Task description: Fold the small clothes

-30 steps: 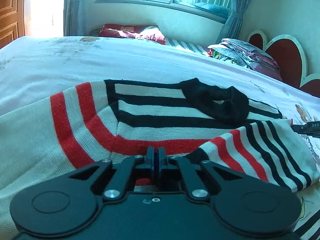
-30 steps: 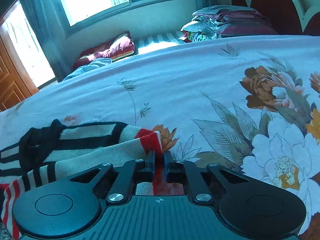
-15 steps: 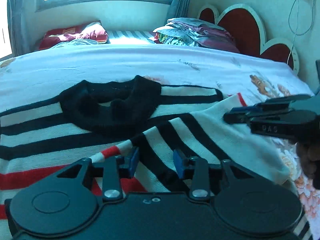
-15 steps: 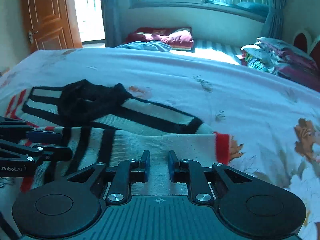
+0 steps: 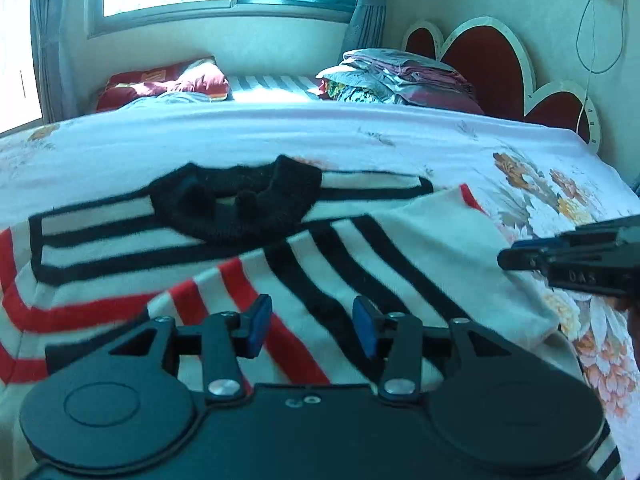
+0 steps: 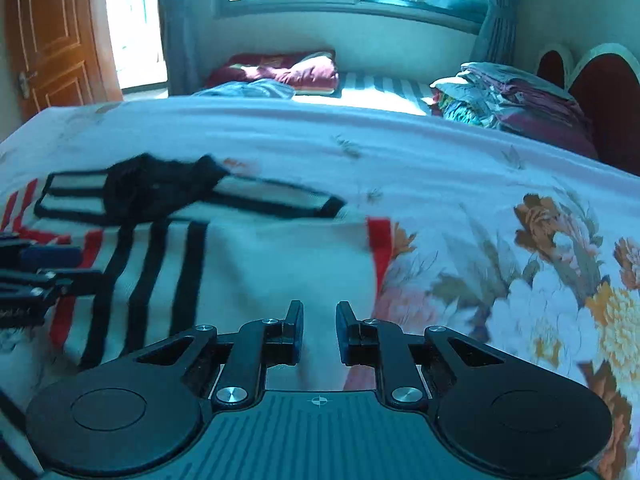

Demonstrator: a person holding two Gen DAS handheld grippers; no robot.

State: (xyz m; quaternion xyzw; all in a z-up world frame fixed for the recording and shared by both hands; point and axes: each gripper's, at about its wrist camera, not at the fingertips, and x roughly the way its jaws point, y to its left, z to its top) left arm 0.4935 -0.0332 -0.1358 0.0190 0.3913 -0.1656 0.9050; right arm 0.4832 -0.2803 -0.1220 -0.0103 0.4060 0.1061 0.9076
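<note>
A small striped sweater (image 5: 360, 248), white with black and red stripes and a black collar (image 5: 236, 204), lies flat on the bed. One sleeve (image 5: 440, 248) is folded across its body. My left gripper (image 5: 312, 328) is open and empty just above the folded sleeve. My right gripper (image 6: 319, 330) is open and empty over the sleeve's cuff end (image 6: 280, 264). The sweater shows in the right wrist view (image 6: 168, 248) too. Each gripper shows at the edge of the other's view: the right one (image 5: 568, 260), the left one (image 6: 40, 272).
The bed has a floral sheet (image 6: 520, 260). A stack of folded bedding (image 5: 400, 76) and a red pillow (image 5: 168, 84) lie at the far side under the window. A red heart-shaped headboard (image 5: 492, 64) stands at the right. A wooden door (image 6: 52, 36) is far left.
Both grippers were shut on the sleeve a second ago. They have let go, opened, and drawn back a little. The sleeve now lies folded across the sweater.
</note>
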